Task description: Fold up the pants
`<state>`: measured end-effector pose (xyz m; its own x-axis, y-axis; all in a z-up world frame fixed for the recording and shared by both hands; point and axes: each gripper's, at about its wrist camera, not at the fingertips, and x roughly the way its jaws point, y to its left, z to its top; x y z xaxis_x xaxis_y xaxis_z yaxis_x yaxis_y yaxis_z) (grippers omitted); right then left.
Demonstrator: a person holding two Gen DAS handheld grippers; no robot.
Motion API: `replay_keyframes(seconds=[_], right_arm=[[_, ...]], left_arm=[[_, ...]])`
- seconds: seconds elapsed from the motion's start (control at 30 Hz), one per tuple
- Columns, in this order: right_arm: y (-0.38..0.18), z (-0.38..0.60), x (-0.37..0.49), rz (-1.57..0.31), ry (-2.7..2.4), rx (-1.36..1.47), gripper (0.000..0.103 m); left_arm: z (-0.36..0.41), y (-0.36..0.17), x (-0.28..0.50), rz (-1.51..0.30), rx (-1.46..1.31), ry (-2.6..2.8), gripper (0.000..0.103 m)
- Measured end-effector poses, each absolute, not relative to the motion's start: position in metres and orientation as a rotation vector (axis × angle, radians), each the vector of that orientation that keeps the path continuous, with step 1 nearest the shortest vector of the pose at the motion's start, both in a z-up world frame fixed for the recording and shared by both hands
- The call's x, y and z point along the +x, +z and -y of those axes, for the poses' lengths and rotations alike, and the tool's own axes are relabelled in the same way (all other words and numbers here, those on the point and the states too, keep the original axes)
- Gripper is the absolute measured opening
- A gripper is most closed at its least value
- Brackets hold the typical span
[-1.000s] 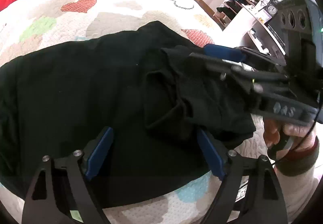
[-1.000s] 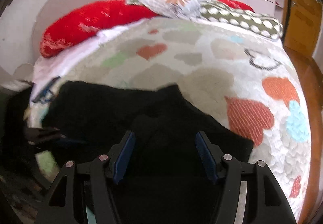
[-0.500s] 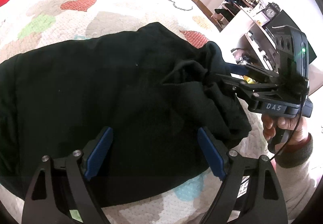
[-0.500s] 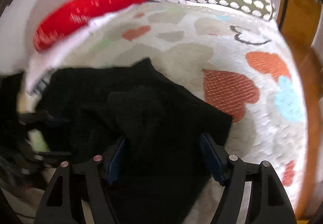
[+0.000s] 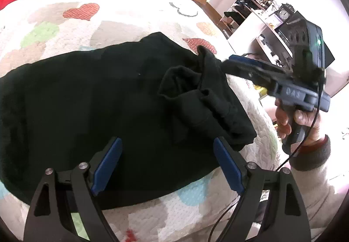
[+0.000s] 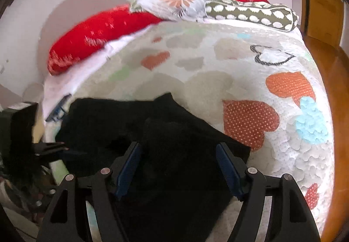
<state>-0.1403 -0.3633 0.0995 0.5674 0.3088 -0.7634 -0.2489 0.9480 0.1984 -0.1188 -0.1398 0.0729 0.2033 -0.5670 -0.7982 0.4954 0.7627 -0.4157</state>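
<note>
- The black pants [image 5: 91,98] are spread on the heart quilt [image 5: 113,28] of a bed, near its front edge.
- Their long side runs from left to right in the left wrist view.
- One end has been laid back over the rest, and a bunched fold [image 5: 202,98] is seen at the right end.
- The left gripper [image 5: 168,165] is held wide open just above the pants. Nothing is held in it.
- The right gripper [image 6: 178,168] has just been opening, and its jaws stand apart. Black cloth is seen between the jaws, but no pinch on it is seen, so nothing seems to be held.
- In the left wrist view the right gripper [image 5: 237,65] is seen just beside the bunched fold, at its far right edge.
- The bunched end is nearer to the right gripper than to the left one.
- The flat long part lies to the left, nearer to the left gripper.
- It is judged that the bumpy fold must be smoothed next, and the right hand [image 5: 301,120] is placed best for that.
</note>
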Motion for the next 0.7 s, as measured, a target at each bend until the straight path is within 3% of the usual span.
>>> replay_keyframes(seconds=[0.4,0.5,0.7], right_arm=[[0.070,0.284,-0.184,-1.010,0.636,-0.119,0.074],[0.085,0.308,-0.179,-0.976,0.662,0.045,0.074],[0.094,0.327,-0.153,-0.907,0.328,-0.070,0.072]], left_arm=[[0.097,0.081,-0.127,-1.133,-0.066,-0.636,0.086],[0.086,0.079,-0.124,-1.137,-0.093,-0.614,0.086],[0.104,0.083,-0.126,-1.124,-0.110,-0.666,0.086]])
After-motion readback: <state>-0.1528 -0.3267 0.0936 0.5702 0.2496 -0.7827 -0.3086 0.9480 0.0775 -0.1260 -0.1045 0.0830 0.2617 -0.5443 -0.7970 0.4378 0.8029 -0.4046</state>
